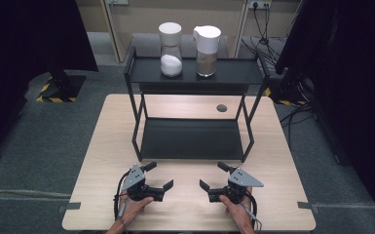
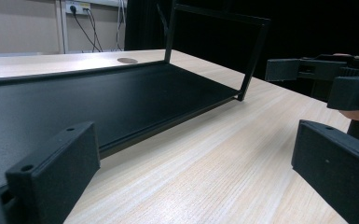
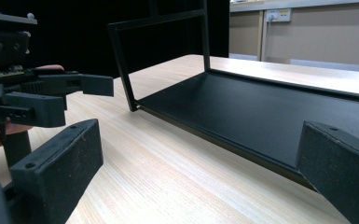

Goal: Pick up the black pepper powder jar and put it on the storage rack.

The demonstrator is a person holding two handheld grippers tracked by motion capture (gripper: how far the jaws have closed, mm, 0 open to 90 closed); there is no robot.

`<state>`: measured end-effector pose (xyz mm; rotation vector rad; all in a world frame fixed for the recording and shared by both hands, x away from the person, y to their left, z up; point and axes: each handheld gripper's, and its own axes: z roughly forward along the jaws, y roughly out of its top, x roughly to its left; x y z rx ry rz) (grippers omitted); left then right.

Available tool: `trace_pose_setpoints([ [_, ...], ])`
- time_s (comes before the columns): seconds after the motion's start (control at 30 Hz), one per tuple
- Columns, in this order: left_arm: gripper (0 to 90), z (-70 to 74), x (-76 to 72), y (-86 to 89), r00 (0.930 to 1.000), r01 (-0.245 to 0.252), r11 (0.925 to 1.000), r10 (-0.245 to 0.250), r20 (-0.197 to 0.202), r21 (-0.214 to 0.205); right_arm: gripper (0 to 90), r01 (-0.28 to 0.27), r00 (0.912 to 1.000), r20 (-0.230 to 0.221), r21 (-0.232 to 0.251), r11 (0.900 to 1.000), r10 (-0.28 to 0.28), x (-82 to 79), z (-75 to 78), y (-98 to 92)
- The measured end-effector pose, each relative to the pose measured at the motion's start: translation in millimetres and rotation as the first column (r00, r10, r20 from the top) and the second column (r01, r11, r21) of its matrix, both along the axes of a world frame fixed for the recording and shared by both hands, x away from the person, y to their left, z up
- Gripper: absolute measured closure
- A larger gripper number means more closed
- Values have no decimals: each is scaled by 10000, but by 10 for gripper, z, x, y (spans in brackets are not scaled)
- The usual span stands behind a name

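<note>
High view, rack: a black 2-tier metal rack (image 1: 193, 139) stands mid-frame on the surface, its lower tray bare, just above the 2 tools in the picture.
Rack top shelf: it carries 2 jars at the upper middle of the frame, standing side by side and apart.
Left jar: a clear jar with a white lid (image 1: 170, 49), holding white powder in its lower part.
Right jar: a clear jar with a white pour lid (image 1: 207, 50), holding brown powder.
Left tool: the left tool (image 1: 159, 176) sits at the lower left of centre, held in a hand, jaws spread wide with nothing between them; it lies near the rack's front edge, not touching it.
Right tool: the right tool (image 1: 214, 176) sits at the lower right of centre, held in a hand, jaws likewise spread wide and bare.
Tools together: they face each other across a gap of bare wood, well apart.
Left gripper view: the rack's lower tray (image 2: 98, 100) fills the upper left, the right tool at the right edge.
Surface: a light wooden surface (image 1: 102, 161) with a round grommet hole (image 1: 221, 107) behind the rack.
</note>
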<state>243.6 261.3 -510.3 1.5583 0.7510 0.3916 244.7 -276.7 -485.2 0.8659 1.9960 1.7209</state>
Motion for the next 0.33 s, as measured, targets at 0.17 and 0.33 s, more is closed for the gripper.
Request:
trace_pose_setpoints([
  [0.17, 1, 1, -4, 2, 10000, -5, 10000, 5, 26, 0, 10, 11, 10000, -2, 70, 10000, -11, 4, -6, -13],
  [0.33, 2, 1, -6, -7, 10000, 21, 10000, -21, 33, 14, 9, 72, 10000, 15, 102, 9999, -72, 0, -6, -23],
])
